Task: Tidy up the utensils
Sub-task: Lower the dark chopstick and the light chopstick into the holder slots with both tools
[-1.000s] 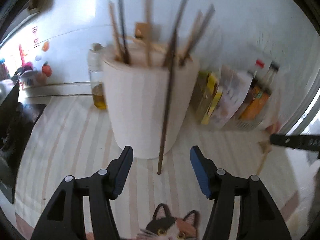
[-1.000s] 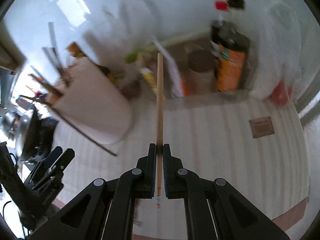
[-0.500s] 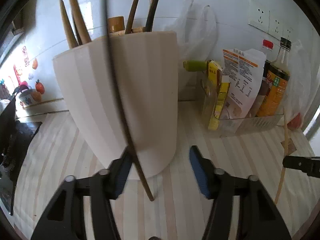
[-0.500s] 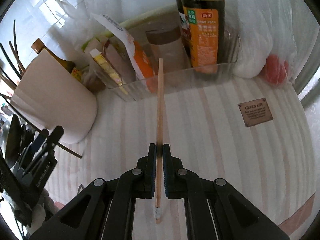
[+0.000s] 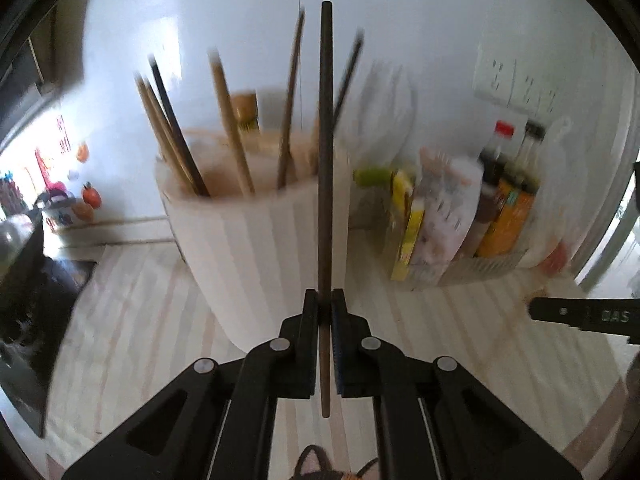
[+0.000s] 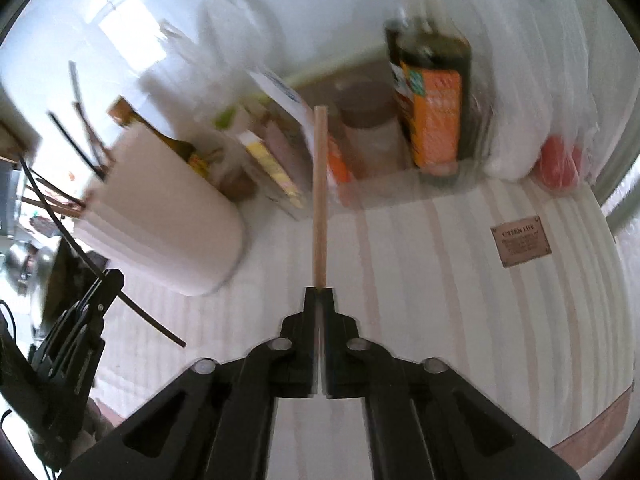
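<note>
My left gripper [image 5: 325,298] is shut on a dark brown chopstick [image 5: 325,152] that stands upright in front of the white ribbed utensil holder [image 5: 260,256]. Several wooden and dark chopsticks [image 5: 224,120] stick out of the holder's top. My right gripper [image 6: 319,294] is shut on a light wooden chopstick [image 6: 320,196] that points away over the striped mat [image 6: 420,272]. In the right wrist view the holder [image 6: 160,224] sits at the left, and the left gripper [image 6: 76,332] holds the dark chopstick [image 6: 148,320] beside it.
A clear bin [image 5: 480,268] with packets and sauce bottles [image 6: 432,92] stands against the wall right of the holder. A white plastic bag [image 6: 532,80] with something red lies at the far right. A brown label [image 6: 520,240] is on the mat. Dark kitchenware [image 5: 24,304] is at the left.
My left gripper has shut on the dark chopstick that leaned against the holder and lifted it upright. The right gripper keeps its light chopstick.
</note>
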